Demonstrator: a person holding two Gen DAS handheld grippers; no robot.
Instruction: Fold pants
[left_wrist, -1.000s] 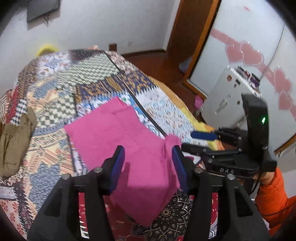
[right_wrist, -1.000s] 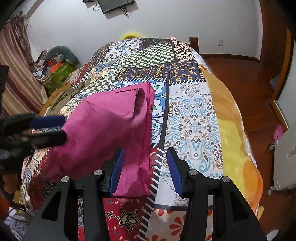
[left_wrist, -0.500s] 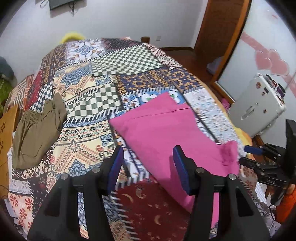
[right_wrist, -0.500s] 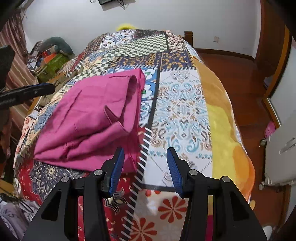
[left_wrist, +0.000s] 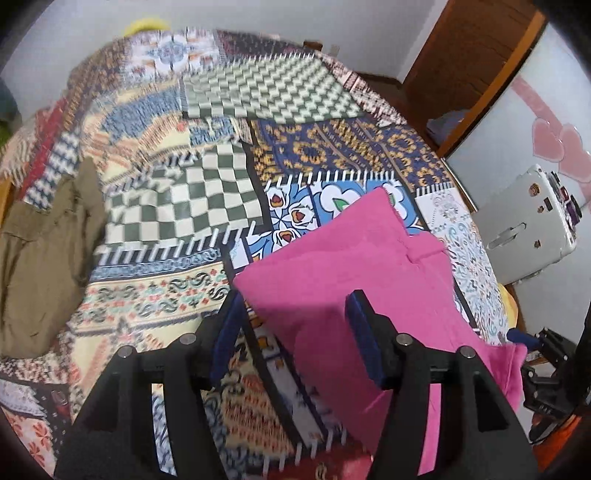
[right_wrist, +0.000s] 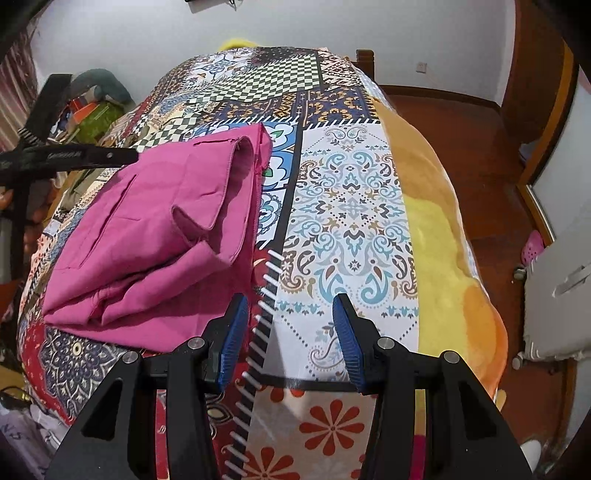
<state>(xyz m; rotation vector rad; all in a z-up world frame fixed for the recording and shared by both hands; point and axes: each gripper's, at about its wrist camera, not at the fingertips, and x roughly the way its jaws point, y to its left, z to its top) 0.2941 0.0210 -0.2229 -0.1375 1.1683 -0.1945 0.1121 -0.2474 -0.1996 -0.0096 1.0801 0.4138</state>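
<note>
You are working in a home bedroom. In front of you lies a bed covered by a patchwork-printed quilt of checks, florals and paisley, with a fuzzy yellow-orange blanket showing along its edge. Around it you have a polished reddish wooden floor, plain white walls and a brown wooden door frame. A white hard-shell suitcase with stickers stands beside a pale panel with pink heart decorations. A pink clog sits on the floor, and an olive-brown garment lies on the quilt.
</note>
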